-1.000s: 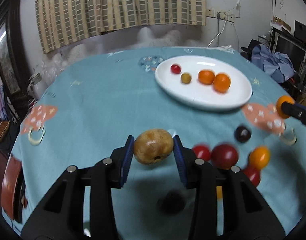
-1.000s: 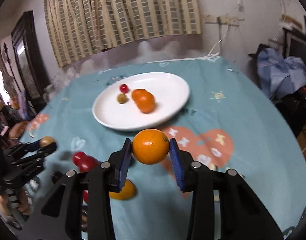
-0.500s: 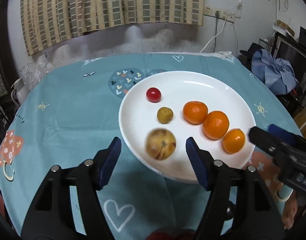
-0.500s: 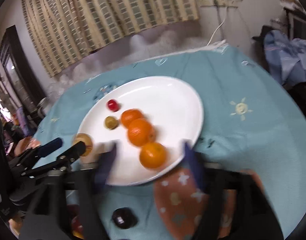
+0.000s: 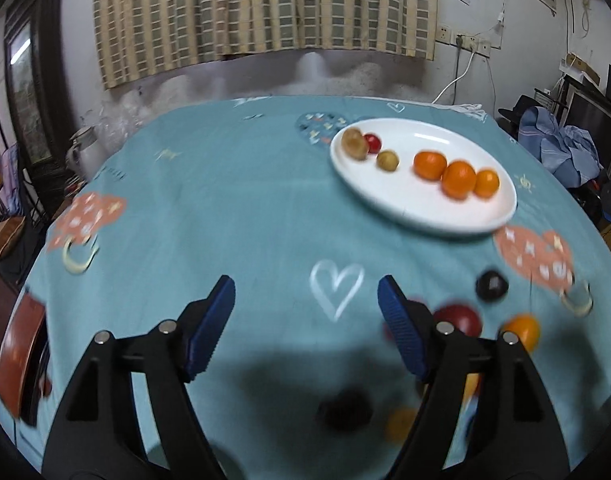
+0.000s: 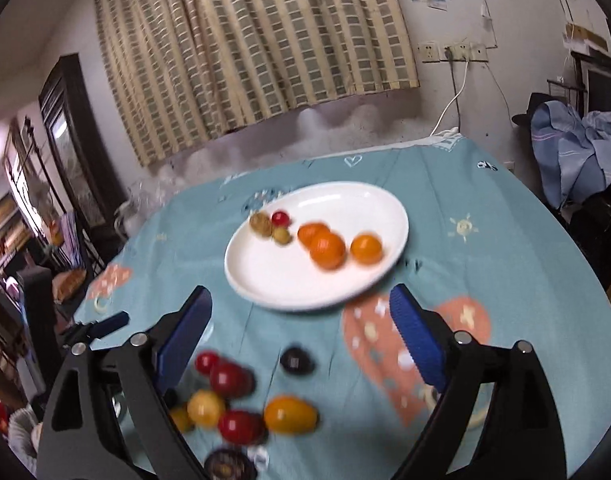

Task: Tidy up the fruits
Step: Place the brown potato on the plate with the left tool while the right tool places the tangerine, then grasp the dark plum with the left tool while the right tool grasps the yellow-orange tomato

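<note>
White plate (image 5: 457, 220) carries six fruits in both views; only the right wrist view shows the loose fruit cluster (image 6: 233, 404) clearly. Both grippers' jaws gape empty.

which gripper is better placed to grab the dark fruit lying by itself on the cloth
Probably the right gripper. It is open and empty, and the dark fruit lies between its fingers, just ahead. The left gripper is open too, but in its view the same fruit sits off to the right.
</note>
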{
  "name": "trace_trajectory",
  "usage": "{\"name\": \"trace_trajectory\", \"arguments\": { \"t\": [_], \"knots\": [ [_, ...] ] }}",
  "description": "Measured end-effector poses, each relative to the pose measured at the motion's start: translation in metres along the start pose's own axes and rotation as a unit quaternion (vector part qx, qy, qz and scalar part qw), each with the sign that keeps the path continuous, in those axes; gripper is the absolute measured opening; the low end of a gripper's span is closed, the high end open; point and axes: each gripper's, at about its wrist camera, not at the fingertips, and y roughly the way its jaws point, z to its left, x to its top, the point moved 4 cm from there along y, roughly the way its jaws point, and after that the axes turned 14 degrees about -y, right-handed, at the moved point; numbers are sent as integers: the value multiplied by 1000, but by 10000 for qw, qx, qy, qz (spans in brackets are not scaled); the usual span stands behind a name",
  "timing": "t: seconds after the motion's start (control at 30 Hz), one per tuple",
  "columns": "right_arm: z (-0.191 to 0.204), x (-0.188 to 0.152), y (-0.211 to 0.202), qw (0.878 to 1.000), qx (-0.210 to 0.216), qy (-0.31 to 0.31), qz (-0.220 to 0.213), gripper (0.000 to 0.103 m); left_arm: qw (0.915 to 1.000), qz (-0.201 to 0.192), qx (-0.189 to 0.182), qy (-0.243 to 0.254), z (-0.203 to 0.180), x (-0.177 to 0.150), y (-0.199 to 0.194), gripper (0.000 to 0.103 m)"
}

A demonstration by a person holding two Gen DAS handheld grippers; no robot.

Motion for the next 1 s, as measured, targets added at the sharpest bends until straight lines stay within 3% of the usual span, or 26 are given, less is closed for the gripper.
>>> {"name": "trace_trajectory", "arguments": {
  "t": [0.17, 0.37, 0.63, 0.77, 1.0],
  "knots": [
    [10, -26, -13, 9998, 76, -161, 50, 91, 9998, 126, 129, 113, 17, -30, -13, 76],
    [2, -28, -13, 9999, 100, -2, 87, 91, 9998, 42, 87, 150, 18, -36, -22, 80],
    [-1, -31, -9, 9999, 28, 11, 166, 91, 9987, 294, 38, 425, 7, -49, -10, 79],
    [-1, -34, -8, 9998, 46, 35, 189, 91, 9980, 484, -210, 359, 7, -52, -4, 60],
    [-2, -39, -9, 9997, 20, 43, 223, 91, 9963, 593, -360, 516, -2, -58, 2, 43]
  ]
}}
